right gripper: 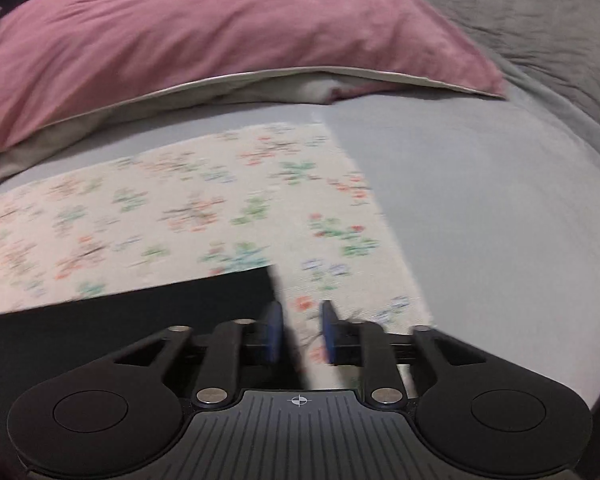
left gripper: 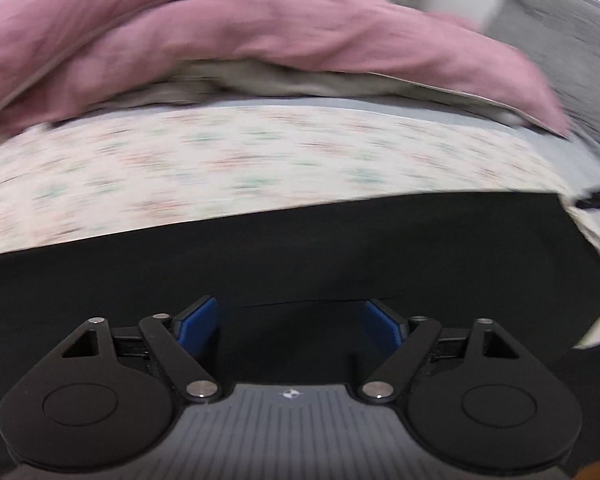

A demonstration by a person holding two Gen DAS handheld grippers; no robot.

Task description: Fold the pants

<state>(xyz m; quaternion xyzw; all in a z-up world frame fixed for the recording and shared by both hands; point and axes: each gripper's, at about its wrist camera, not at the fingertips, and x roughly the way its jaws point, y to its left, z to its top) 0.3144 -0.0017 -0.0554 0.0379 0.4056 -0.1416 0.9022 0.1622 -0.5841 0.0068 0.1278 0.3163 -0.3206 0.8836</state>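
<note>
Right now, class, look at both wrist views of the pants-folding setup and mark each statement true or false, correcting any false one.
1. The pants are black. True.
2. The left gripper is clamped on the pink pillow. False: its jaws stand wide open over the pants.
3. The pants lie on a floral cloth. True.
4. The right gripper is over the middle of the pants. False: it is at their edge, mostly above the floral cloth.
5. The bedsheet is bright red. False: it is pale grey-blue.

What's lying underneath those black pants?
The black pants lie on a white flowered cloth, itself spread over a grey-blue bedsheet. Whatever sits directly beneath the pants' middle is covered, so it cannot be seen.
</note>
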